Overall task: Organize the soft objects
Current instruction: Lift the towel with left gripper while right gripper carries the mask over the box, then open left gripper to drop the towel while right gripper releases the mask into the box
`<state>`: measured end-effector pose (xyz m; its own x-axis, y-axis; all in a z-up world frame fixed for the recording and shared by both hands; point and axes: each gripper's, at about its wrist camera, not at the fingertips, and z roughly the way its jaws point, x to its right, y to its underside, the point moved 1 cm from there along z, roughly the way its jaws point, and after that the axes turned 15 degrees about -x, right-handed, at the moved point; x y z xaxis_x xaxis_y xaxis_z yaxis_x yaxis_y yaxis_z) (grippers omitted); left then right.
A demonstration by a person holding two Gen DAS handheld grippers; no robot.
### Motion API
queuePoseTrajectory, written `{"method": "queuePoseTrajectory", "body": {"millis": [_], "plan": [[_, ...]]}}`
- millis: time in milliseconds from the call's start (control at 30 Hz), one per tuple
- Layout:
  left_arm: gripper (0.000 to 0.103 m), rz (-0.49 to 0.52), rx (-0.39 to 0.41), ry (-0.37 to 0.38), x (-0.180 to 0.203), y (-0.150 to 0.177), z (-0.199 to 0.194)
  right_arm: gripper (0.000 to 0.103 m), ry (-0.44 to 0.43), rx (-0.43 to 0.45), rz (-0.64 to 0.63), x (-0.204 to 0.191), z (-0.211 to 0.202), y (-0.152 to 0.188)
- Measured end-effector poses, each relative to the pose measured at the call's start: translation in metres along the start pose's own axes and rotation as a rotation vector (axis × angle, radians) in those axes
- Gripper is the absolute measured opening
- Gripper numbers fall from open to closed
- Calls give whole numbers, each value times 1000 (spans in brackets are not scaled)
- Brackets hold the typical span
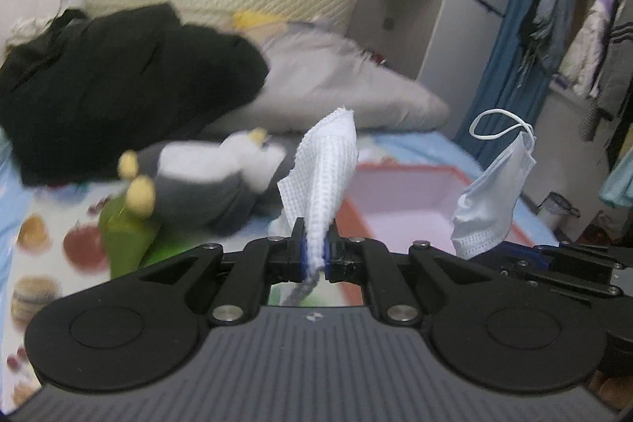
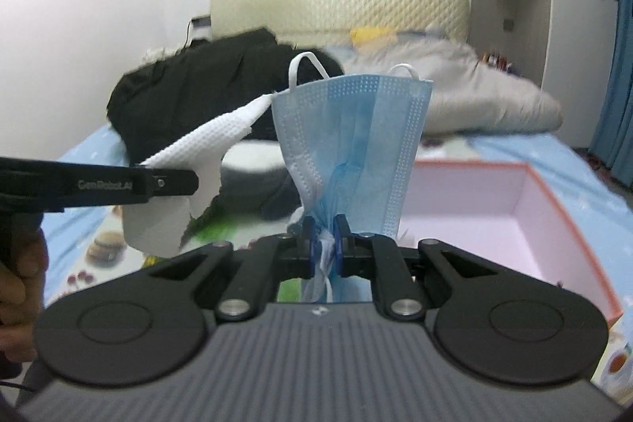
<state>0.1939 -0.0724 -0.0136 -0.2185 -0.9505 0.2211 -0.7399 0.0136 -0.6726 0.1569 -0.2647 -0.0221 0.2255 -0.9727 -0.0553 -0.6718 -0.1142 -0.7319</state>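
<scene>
While the shallow pink cardboard box (image 2: 526,220) lies open on the bed with its fruit-printed sheet (image 1: 47,236), just beyond both my tongs, I judge it the likely home for what I carry. Left of it lies the grey and white plush penguin toy (image 1: 209,180), bulky but light and squashy, best pinched at a wing or foot, I would say.

My right tongs (image 2: 324,236) are nearly closed on the gathered lower edge of the pale blue pleated paper face mask (image 2: 356,129), which stands up fanned above the pads, its white ear loops at the top. It weighs almost nothing, crumples readily and may flutter or slip.

My left tongs (image 1: 315,248) are likewise clamped almost shut on a bunched corner of the white waffle-textured cloth (image 1: 330,165). It seems limp, light, unbreakable; any fold should serve as a hold.
</scene>
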Motion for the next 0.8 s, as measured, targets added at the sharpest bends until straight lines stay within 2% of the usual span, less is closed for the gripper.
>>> {"method": "queuePoseTrajectory", "body": {"millis": [133,300,467,633,800], "plan": [[9,24,20,44,18,-28,6,13,32,47,0,15,-12,-19],[9,46,-5,104,42,-61,29,13,50,57,42,47,-13,-40],[9,79,-46,118,62,-81,67,13,64,-15,139,90,9,-49],[9,94,-130,137,77,-91,109,13,85,-103,202,128,38,-46],[10,108,-249,154,94,-94,161,13,105,-207,271,164,68,-36]]}}
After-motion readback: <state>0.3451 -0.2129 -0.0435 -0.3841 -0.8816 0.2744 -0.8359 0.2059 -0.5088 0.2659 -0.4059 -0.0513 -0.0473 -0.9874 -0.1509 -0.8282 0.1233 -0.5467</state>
